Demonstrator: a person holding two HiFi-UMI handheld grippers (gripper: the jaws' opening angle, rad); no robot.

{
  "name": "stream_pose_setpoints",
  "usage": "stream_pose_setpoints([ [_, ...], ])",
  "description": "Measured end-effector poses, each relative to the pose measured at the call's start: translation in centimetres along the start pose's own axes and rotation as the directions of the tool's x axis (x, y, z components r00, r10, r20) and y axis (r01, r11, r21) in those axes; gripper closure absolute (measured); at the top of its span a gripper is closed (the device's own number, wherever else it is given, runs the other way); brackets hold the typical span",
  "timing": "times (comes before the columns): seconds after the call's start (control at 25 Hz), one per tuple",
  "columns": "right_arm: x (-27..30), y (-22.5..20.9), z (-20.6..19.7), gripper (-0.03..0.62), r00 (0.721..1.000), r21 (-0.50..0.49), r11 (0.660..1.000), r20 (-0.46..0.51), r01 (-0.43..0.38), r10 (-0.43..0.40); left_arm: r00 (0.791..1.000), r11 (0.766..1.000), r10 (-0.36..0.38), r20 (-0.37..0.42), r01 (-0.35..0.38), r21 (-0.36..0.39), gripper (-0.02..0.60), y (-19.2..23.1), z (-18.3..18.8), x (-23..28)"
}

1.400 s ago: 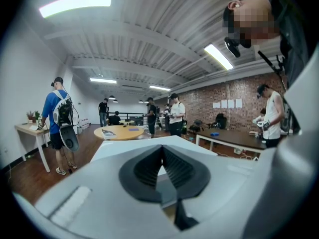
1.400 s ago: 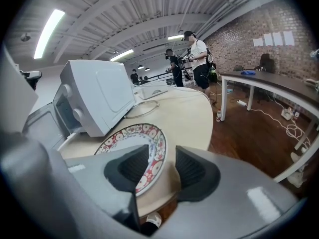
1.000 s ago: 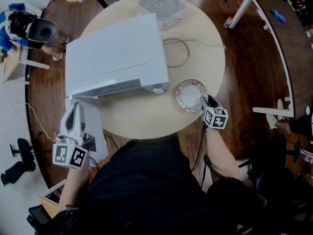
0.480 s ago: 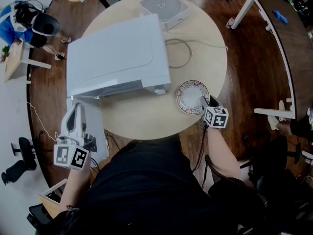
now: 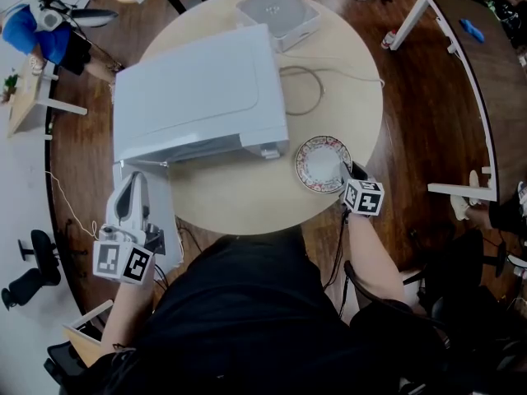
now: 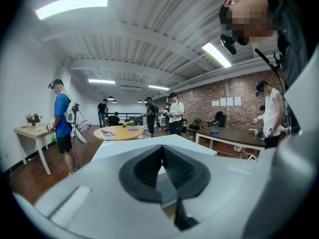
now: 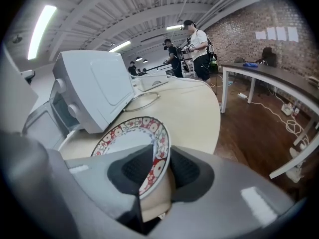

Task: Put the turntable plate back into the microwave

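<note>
A round pale surface (image 5: 239,197) is carrying a white microwave (image 5: 198,93) on its left half. A small white box (image 5: 276,11) is sitting at the far edge, a looped cable (image 5: 306,89) is lying right of the microwave, and a patterned plate (image 5: 319,161) is resting by the near right edge.

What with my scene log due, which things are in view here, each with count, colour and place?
round table: one, beige, centre
microwave: one, white, left on the table
microwave door: one, grey, swung open at the front
plate: one, white with red patterned rim, right of the microwave
box: one, white, square, table's far edge
cable: one, pale, looped behind the plate
desk: one, dark brown, far right
bystander: one, blue top, upper left
left tongs: one, grey, apparently closed on the door's top edge
right tongs: one, grey, jaws closing with the plate's near rim between them
</note>
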State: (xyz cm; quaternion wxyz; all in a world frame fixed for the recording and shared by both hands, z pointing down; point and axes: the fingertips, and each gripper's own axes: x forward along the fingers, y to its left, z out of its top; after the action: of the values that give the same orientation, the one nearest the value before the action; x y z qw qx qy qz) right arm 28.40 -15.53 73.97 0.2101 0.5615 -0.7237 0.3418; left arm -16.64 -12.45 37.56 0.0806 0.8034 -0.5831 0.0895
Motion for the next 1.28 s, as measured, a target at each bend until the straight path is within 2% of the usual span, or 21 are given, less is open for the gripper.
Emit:
stream_pose_setpoints([
  [0.2, -0.8, 0.2, 0.7, 0.523, 0.997, 0.116, 0.992, 0.067, -0.045, 0.038, 1.000, 1.000, 0.002, 0.006, -0.002, -0.017, 0.577, 0.0, 0.1, -0.1],
  [0.32, -1.2, 0.5, 1.5, 0.549, 0.991, 0.230, 0.969, 0.116, -0.093, 0.068, 1.000, 0.999, 0.002, 0.009, -0.002, -0.032, 0.577, 0.0, 0.0, -0.1],
  [0.52, -1.4, 0.8, 2.4, 0.572, 0.976, 0.362, 0.916, 0.191, -0.172, 0.108, 1.000, 0.999, -0.001, 0.020, 0.002, -0.034, 0.577, -0.3, 0.1, -0.1],
  [0.76, -1.4, 0.8, 2.4, 0.576, 0.966, 0.505, 0.834, 0.231, -0.222, 0.117, 1.000, 0.999, 0.001, 0.029, 0.000, -0.039, 0.577, -0.9, 0.2, -0.1],
  [0.84, -1.5, 0.2, 1.9, 0.576, 0.965, 0.569, 0.790, 0.243, -0.228, 0.104, 1.000, 0.999, 0.003, 0.030, -0.002, -0.040, 0.577, -1.2, 0.2, -0.1],
  [0.96, -1.6, -0.8, 1.1, 0.576, 0.960, 0.663, 0.707, 0.267, -0.246, 0.083, 0.999, 0.999, 0.006, 0.031, -0.005, -0.041, 0.577, -1.7, 0.1, 0.0],
  [1.08, -1.7, -1.6, 0.6, 0.576, 0.950, 0.717, 0.640, 0.304, -0.278, 0.072, 0.999, 0.999, 0.005, 0.034, -0.004, -0.035, 0.577, -2.1, -0.1, -0.1],
  [1.16, -1.6, -1.9, 0.4, 0.576, 0.945, 0.730, 0.618, 0.321, -0.291, 0.066, 0.999, 1.000, 0.004, 0.037, -0.003, -0.030, 0.577, -2.1, -0.3, -0.2],
  [1.28, -1.8, -2.1, 0.2, 0.576, 0.944, 0.742, 0.606, 0.326, -0.288, 0.050, 0.999, 1.000, 0.003, 0.042, -0.002, -0.023, 0.577, -1.8, -0.5, -0.4],
])
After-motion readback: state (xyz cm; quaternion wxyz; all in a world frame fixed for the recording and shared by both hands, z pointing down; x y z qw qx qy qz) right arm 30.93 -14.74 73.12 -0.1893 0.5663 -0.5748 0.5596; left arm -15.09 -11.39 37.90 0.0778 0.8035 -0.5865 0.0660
